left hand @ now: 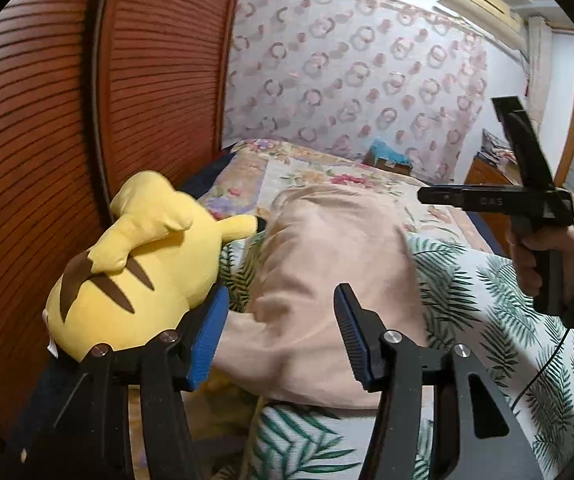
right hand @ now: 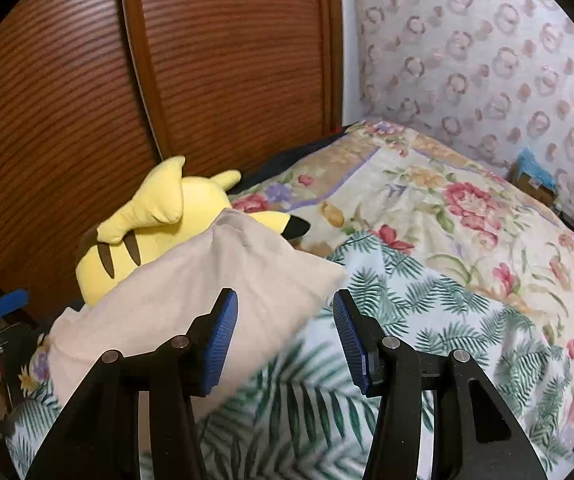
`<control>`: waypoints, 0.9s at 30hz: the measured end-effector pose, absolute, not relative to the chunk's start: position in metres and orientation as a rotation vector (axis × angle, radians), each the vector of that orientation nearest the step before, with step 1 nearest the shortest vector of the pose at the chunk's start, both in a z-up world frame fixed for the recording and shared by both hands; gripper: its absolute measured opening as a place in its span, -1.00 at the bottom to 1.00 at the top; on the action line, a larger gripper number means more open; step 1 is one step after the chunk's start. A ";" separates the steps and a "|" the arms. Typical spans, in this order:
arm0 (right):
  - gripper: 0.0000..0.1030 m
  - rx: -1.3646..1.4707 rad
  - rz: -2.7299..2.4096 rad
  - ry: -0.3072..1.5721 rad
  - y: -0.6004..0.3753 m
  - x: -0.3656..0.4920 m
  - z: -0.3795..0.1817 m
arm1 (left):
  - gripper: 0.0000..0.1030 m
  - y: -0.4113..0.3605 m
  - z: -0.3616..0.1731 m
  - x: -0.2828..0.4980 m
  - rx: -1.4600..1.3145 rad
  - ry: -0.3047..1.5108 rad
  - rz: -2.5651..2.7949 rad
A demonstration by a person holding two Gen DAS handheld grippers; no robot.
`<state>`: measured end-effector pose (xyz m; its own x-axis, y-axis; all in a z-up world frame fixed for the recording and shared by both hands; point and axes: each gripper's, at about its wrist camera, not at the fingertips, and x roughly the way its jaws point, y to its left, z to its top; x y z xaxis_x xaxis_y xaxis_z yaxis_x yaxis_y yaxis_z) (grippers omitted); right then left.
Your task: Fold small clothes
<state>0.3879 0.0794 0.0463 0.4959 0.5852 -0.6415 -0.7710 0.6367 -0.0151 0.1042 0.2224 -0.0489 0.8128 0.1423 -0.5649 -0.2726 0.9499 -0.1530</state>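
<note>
A pale pink small garment (left hand: 327,280) lies in a folded heap on the palm-leaf sheet (left hand: 507,300) of the bed. My left gripper (left hand: 281,336) is open, its blue pads either side of the garment's near edge, holding nothing. In the right wrist view the garment (right hand: 191,300) lies at the left. My right gripper (right hand: 285,336) is open and empty above the leaf sheet (right hand: 427,312), just right of the garment. The right gripper also shows in the left wrist view (left hand: 431,196), held in a hand above the bed; its jaws are not clear there.
A yellow plush toy (left hand: 139,264) lies against the brown slatted wardrobe doors (left hand: 87,120), touching the garment's left side; it also shows in the right wrist view (right hand: 147,228). A floral quilt (right hand: 447,208) covers the far bed. A box (left hand: 387,160) sits by the patterned wall.
</note>
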 end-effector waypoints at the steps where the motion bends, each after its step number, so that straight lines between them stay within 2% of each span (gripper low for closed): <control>1: 0.00 -0.312 0.836 0.633 0.073 0.382 0.049 | 0.14 0.218 -0.047 0.104 -0.226 0.578 0.215; 5: 0.00 -0.287 0.810 0.588 0.048 0.350 0.059 | 0.51 0.197 -0.033 0.100 -0.196 0.549 0.162; 9: 0.00 -0.257 0.775 0.546 0.022 0.312 0.062 | 0.63 0.170 -0.016 0.095 -0.155 0.520 0.110; 14: 0.02 -0.226 0.719 0.505 -0.010 0.266 0.061 | 0.64 0.136 -0.005 0.086 -0.109 0.504 0.071; 20: 0.43 -0.188 0.664 0.470 -0.042 0.215 0.054 | 0.64 0.097 0.002 0.074 -0.071 0.501 0.034; 23: 0.55 -0.174 0.623 0.449 -0.055 0.192 0.051 | 0.64 0.081 0.005 0.068 -0.064 0.500 0.015; 27: 0.56 -0.131 0.564 0.411 -0.077 0.153 0.050 | 0.64 0.063 0.011 0.060 -0.047 0.489 -0.008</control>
<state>0.1534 -0.0767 0.0498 0.7667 0.4918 -0.4127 -0.5435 0.8393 -0.0096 0.0604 0.0627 0.0113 0.8828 -0.0185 -0.4695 -0.0039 0.9989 -0.0468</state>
